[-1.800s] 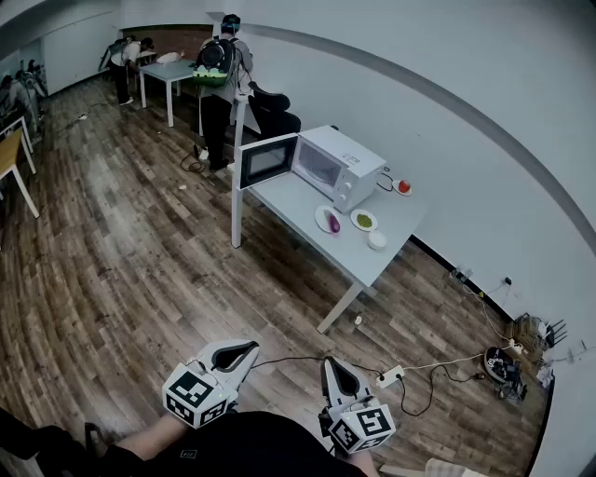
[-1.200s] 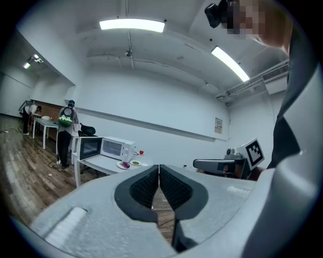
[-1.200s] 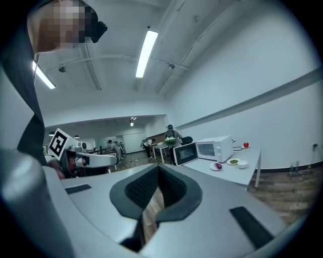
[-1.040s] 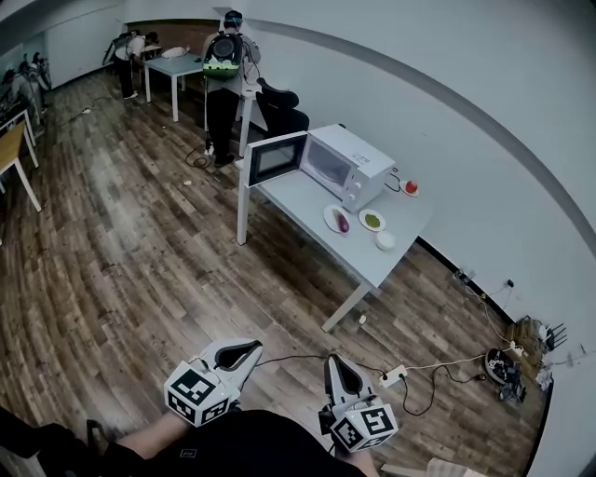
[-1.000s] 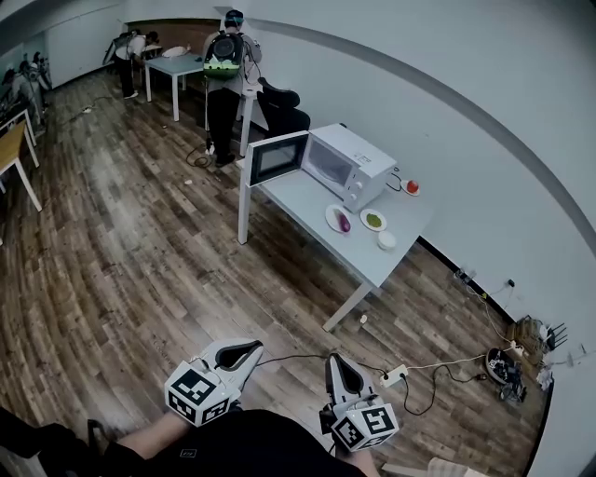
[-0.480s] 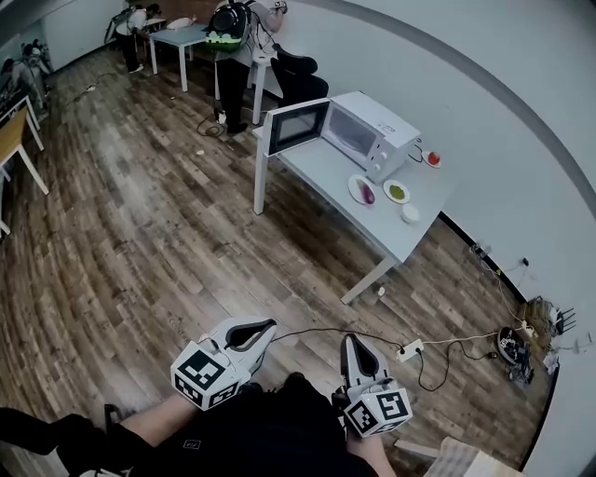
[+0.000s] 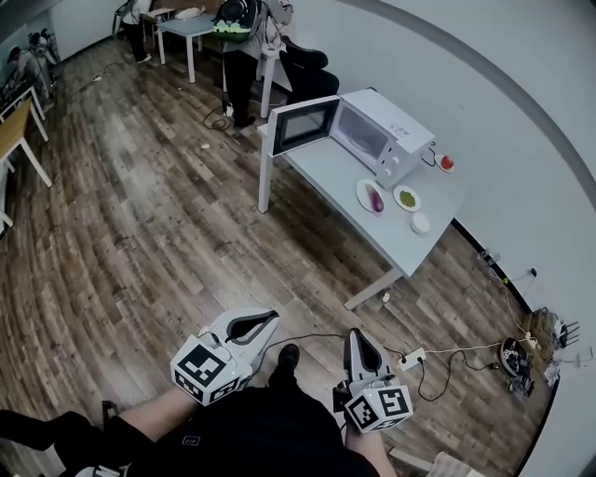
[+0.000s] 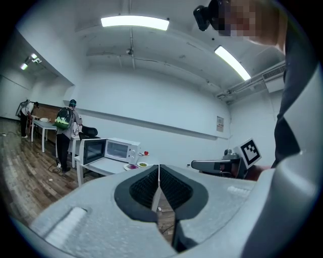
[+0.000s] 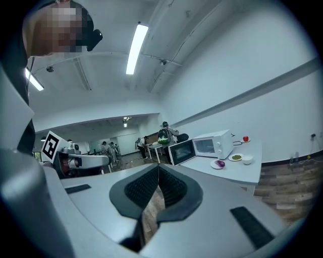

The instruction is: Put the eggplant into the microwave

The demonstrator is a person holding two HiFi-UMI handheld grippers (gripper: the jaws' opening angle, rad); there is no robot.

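The purple eggplant [image 7: 375, 198] lies on a white plate on the grey table [image 7: 338, 175], just right of the white microwave [image 7: 384, 138], whose door [image 7: 303, 124] stands wide open. Both grippers are far from the table, over the wooden floor near my body. My left gripper [image 7: 271, 318] is shut with nothing in it, and my right gripper [image 7: 356, 334] is shut and empty too. In the left gripper view the shut left gripper [image 8: 159, 167] points level toward the microwave [image 8: 121, 149]. In the right gripper view the eggplant [image 9: 220, 163] lies beyond the right gripper [image 9: 159, 167].
A plate with something green [image 7: 407, 197], a white bowl [image 7: 421, 223] and a red object [image 7: 447, 162] share the table. A black chair [image 7: 307, 70] and a person with a backpack [image 7: 244, 19] stand behind it. A power strip [image 7: 413, 358] and cables lie on the floor.
The table and microwave have come nearer and shifted right in the head view. Both grippers have travelled forward with me, still shut. A shoe now shows between them.
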